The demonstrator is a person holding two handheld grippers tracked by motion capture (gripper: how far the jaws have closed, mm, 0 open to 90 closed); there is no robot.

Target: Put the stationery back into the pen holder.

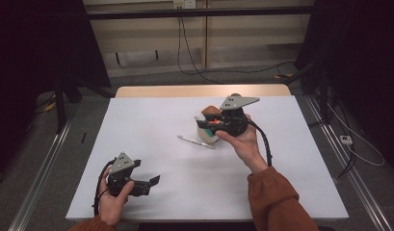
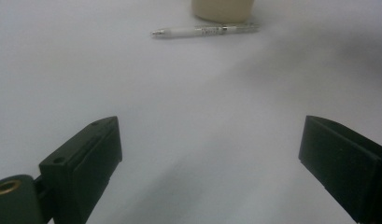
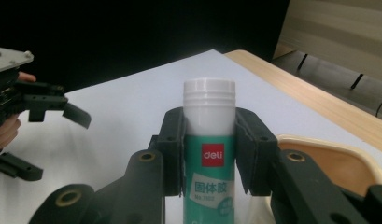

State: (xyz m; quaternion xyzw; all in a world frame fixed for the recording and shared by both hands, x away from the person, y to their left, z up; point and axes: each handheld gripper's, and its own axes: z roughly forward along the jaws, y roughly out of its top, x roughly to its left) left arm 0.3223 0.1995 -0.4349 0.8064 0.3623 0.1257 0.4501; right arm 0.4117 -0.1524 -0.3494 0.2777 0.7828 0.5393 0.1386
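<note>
Above cup [image 3: 361, 163] rim: right tool [image 3: 209, 154] clamping glue stick [image 3: 209, 140].

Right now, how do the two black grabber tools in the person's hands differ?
The right gripper is clamped on a green-and-white glue stick; the left gripper holds nothing, its jaws wide apart. The right gripper is held up beside a cream holder at mid-table; the left gripper sits low near the table's front edge. Both are black, hand-held, with a grey plate on top.
</note>
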